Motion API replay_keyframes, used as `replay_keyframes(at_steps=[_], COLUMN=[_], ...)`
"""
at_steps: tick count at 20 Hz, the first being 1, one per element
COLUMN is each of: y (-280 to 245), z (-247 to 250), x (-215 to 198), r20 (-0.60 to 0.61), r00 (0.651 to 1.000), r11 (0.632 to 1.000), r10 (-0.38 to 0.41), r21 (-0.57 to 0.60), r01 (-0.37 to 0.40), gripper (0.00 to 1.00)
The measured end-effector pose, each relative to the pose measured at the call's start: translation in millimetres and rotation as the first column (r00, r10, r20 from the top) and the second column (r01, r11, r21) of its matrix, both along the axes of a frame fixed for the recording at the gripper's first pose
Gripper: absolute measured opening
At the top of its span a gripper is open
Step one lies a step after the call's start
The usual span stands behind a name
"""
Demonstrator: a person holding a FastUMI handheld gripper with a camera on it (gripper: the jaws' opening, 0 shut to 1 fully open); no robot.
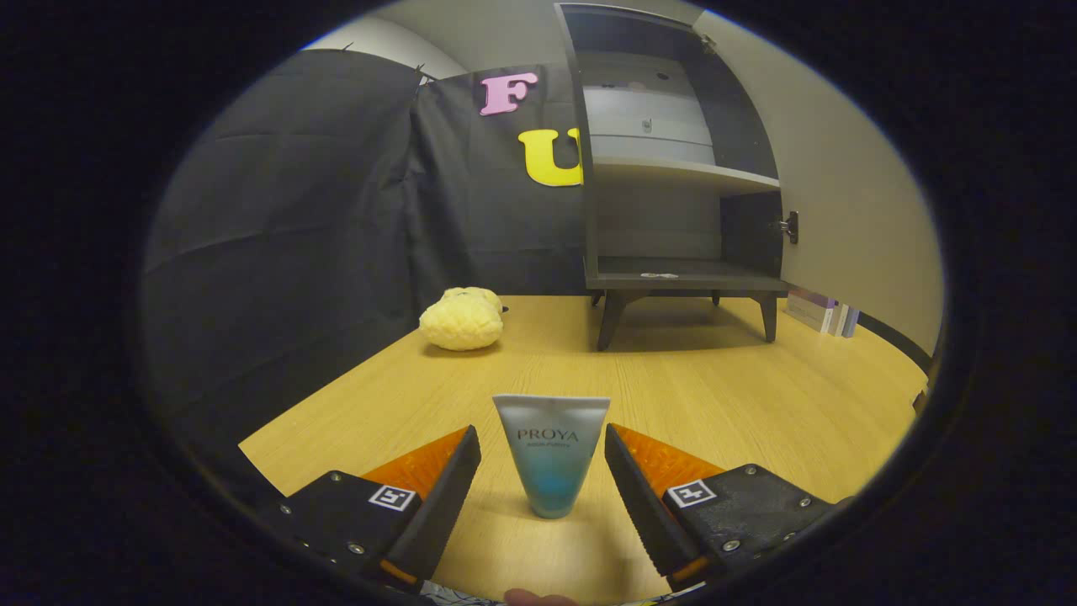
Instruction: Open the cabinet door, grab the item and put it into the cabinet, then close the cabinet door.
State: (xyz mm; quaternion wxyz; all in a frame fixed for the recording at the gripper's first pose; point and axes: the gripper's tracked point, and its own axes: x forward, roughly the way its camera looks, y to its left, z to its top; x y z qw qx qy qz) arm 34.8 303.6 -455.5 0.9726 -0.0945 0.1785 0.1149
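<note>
Gripper (543, 471) fingers apart, flanking the upright cosmetic tube (551, 454) on the counter (757, 396) w/ neither touching yet, cabinet (673, 168) door already open beyond — risk: uneven closing could tip the tube off its narrow cap.

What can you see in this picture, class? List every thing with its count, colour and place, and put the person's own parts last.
Tube: one, pale grey fading to blue, standing cap-down on the table between the fingers, with a gap on each side.
Plush toy: one, yellow, on the table beyond the fingers, beside the cloth wall.
Cabinet: one, dark grey, on legs at the table's far side, its door open.
Shelf: one, pale, inside the cabinet.
Books: a few, pale, beside the cabinet's legs.
Table: one, light wood.
Gripper: one, open around the tube.
Fingertip: one, behind the gripper.
</note>
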Motion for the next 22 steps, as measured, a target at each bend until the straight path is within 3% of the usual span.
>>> replay_keyframes(at_steps=[2,3,6,14,22], y=[-3.7,-8.0,-4.5,-15.0,-38.5], z=[-6.0,-4.8,-5.5,38.4,180.4], x=[3.2,5.7,10.4,14.5,54.5], r20=[0.0,0.009,0.005,0.009,0.094], r00=[1.0,1.0,1.0,0.999,0.995], r11=[1.0,1.0,1.0,0.999,1.0], r10=[-0.004,-0.017,0.003,0.042,0.01], r21=[-0.012,-0.016,-0.014,0.002,0.017], r01=[0.004,0.017,-0.003,-0.042,-0.012], gripper=[0.84,0.71,0.53,0.5,0.5])
